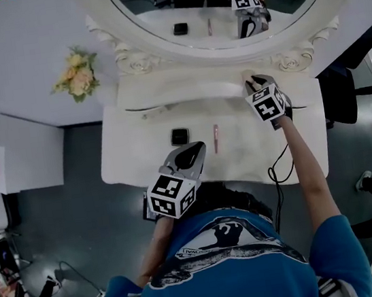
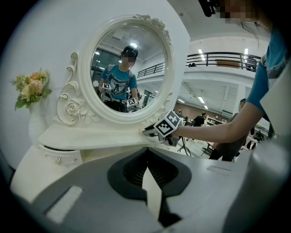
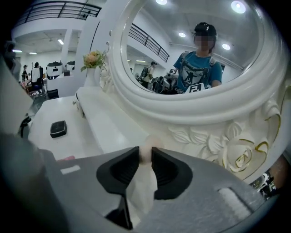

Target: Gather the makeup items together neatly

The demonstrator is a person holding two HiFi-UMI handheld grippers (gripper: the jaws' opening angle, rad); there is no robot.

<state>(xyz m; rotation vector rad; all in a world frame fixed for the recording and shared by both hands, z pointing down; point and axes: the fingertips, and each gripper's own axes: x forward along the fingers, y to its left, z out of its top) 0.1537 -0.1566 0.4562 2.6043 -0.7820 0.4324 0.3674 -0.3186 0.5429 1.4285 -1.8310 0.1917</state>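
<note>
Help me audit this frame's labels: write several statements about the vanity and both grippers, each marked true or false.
1. The right gripper is closed on a small pale item. True.
2. The black compact lies on the shelf under the mirror. False: it lies on the lower tabletop.
3. The left gripper holds the pink tube. False: its jaws are together and empty; the tube lies on the tabletop beside the compact.
4. A bouquet stands left of the mirror in the head view. True.
</note>
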